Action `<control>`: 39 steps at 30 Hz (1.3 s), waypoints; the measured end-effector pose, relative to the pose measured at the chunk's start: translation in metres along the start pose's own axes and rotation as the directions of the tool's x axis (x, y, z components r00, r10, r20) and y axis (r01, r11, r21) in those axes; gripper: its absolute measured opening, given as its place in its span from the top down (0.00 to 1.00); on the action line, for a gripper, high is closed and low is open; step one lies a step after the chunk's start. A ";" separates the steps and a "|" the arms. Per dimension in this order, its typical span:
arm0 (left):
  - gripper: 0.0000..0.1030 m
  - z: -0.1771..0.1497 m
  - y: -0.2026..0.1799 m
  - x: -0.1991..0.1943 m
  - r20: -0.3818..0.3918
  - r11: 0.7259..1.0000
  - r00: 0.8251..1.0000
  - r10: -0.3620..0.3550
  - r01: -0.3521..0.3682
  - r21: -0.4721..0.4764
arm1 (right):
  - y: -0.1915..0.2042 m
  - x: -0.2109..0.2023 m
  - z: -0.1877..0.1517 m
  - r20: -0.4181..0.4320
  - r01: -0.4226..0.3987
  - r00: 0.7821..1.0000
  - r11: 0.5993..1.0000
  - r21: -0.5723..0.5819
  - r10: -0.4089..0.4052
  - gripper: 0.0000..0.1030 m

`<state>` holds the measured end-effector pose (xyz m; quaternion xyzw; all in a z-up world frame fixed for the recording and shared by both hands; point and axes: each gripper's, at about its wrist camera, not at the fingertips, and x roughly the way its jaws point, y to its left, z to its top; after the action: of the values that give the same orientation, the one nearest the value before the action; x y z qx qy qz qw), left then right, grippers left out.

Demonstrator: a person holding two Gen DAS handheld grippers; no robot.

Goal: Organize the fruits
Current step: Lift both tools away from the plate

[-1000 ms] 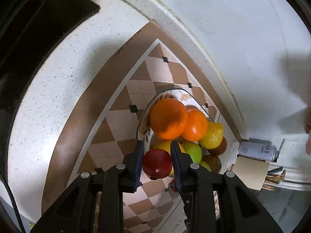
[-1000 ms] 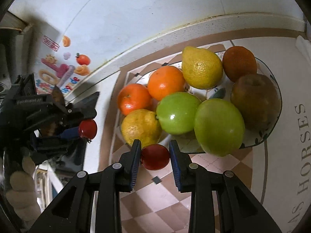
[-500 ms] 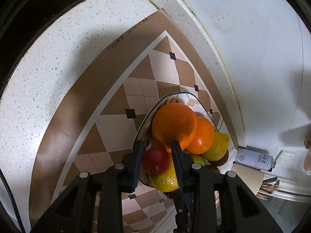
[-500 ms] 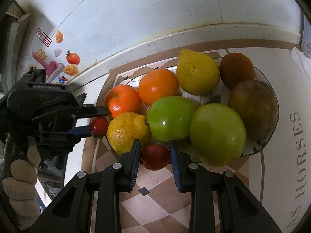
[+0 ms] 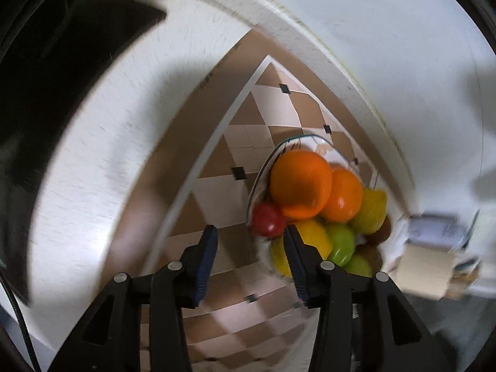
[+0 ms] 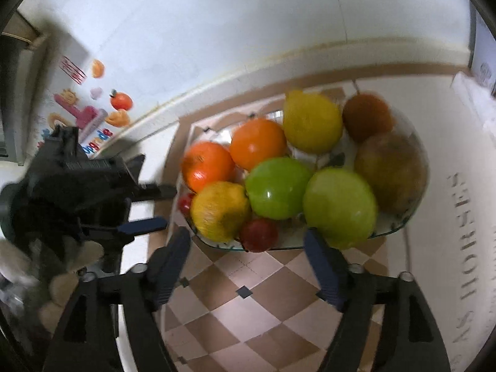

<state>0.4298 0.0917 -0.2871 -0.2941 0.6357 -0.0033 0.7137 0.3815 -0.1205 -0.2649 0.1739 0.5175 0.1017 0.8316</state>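
Note:
A glass plate (image 6: 400,228) holds oranges, lemons, green apples and brown fruits. A small red fruit (image 6: 259,235) lies at its near rim, ahead of my open, empty right gripper (image 6: 246,255). Another small red fruit (image 5: 268,219) rests at the plate's left rim (image 5: 251,190) beside a big orange (image 5: 299,183); it also shows in the right wrist view (image 6: 185,203). My left gripper (image 5: 250,245) is open and empty, just short of that fruit; it shows at the left of the right wrist view (image 6: 156,206).
The plate stands on a brown and cream checked mat (image 6: 279,303) on a white speckled counter (image 5: 108,155). A wall runs behind. A can and a cardboard piece (image 5: 424,269) lie past the plate. A dark hob (image 5: 46,77) is at the left.
Both grippers have opened and let go of their small red fruits, which now rest at the plate's rim. Both grippers have drawn back a little from the plate.

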 end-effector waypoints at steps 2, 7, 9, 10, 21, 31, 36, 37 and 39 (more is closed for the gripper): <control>0.36 -0.015 -0.006 -0.012 0.037 0.993 0.996 0.079 -0.082 0.084 | 0.004 -0.020 0.005 0.012 0.038 0.999 0.999 -0.016 -0.037 0.15; 0.21 -0.053 -0.015 -0.035 0.126 0.947 0.971 0.203 -0.227 0.226 | 0.005 -0.056 0.006 0.008 0.162 0.987 0.986 -0.031 -0.162 0.08; 0.07 -0.068 -0.020 -0.047 0.171 0.924 0.958 0.228 -0.269 0.272 | 0.004 -0.067 0.001 0.017 0.215 0.977 0.975 -0.046 -0.215 0.07; 0.07 -0.076 -0.021 -0.054 0.196 0.913 0.952 0.234 -0.284 0.291 | 0.005 -0.074 -0.002 0.026 0.242 0.970 0.969 -0.055 -0.241 0.07; 0.06 -0.134 -0.045 -0.112 0.363 0.850 0.908 0.210 -0.353 0.390 | 0.006 -0.141 -0.033 0.087 0.363 0.931 0.927 -0.095 -0.356 0.05; 0.06 -0.177 -0.056 -0.155 0.446 0.841 0.873 0.198 -0.385 0.381 | 0.009 -0.192 -0.048 0.124 0.328 0.941 0.940 -0.095 -0.316 0.05; 0.06 -0.208 -0.063 -0.185 0.496 0.839 0.853 0.165 -0.386 0.384 | 0.013 -0.229 -0.059 0.148 0.318 0.942 0.943 -0.104 -0.301 0.05; 0.06 -0.217 -0.065 -0.193 0.505 0.839 0.849 0.155 -0.383 0.387 | 0.015 -0.239 -0.062 0.156 0.316 0.942 0.943 -0.107 -0.298 0.05; 0.06 -0.230 -0.067 -0.207 0.519 0.837 0.844 0.137 -0.379 0.396 | 0.019 -0.256 -0.067 0.165 0.306 0.944 0.946 -0.106 -0.287 0.05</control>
<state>0.2052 0.0189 -0.0759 -0.0068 0.4564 0.0087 0.8897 0.2082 -0.1805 -0.0734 0.0462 0.4673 -0.0044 0.8829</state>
